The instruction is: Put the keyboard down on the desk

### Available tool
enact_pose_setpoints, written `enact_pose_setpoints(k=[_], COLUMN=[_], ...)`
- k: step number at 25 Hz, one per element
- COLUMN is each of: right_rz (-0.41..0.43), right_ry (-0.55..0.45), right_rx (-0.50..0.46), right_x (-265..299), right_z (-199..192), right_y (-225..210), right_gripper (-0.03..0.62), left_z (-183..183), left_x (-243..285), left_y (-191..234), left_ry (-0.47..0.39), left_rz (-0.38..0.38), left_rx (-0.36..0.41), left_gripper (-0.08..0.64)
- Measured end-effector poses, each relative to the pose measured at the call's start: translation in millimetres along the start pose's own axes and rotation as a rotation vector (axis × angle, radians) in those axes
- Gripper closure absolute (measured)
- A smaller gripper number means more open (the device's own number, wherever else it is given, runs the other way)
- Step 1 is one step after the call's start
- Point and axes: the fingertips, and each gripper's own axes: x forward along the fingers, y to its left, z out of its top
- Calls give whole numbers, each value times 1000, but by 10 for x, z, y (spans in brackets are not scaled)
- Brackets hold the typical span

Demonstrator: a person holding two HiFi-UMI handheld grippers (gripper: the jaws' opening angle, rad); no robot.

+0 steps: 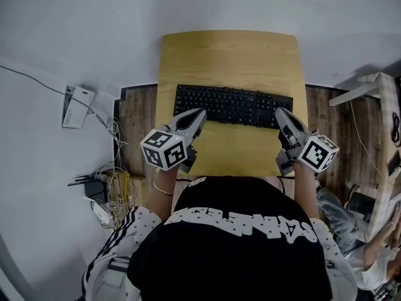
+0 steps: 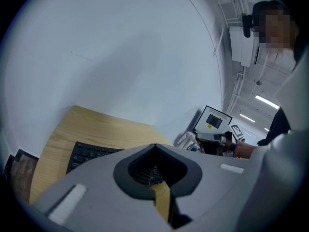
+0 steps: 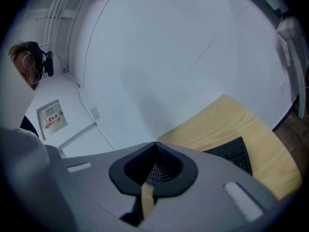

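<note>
A black keyboard (image 1: 232, 105) lies flat across the middle of the light wooden desk (image 1: 229, 55). My left gripper (image 1: 199, 114) hangs over its front left edge, and my right gripper (image 1: 280, 112) over its front right corner. Both are shut, with the jaw tips pressed together and nothing between them. In the left gripper view the closed tips (image 2: 154, 145) point over the keyboard (image 2: 89, 153), whose keys show through the gap below them. The right gripper view shows the same: closed tips (image 3: 155, 143) above the keyboard (image 3: 231, 153).
A router with tangled cables (image 1: 97, 192) and a white box (image 1: 77, 106) lie on the floor to the left. A white frame (image 1: 376, 86) stands at the right. Another person (image 1: 376, 256) is at the lower right. White wall lies behind the desk.
</note>
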Motion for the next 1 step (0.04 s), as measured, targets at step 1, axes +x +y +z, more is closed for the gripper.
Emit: enact_pose_setpoints(k=[1], right_rz=[3], right_ry=[3], right_rx=[-4], right_x=[13], right_z=[-2], right_y=[7], right_gripper=[580], left_z=[6], left_x=[-3], left_y=[-2], left_ry=[-4], left_rz=[-1], left_rx=[-2], left_gripper=[558])
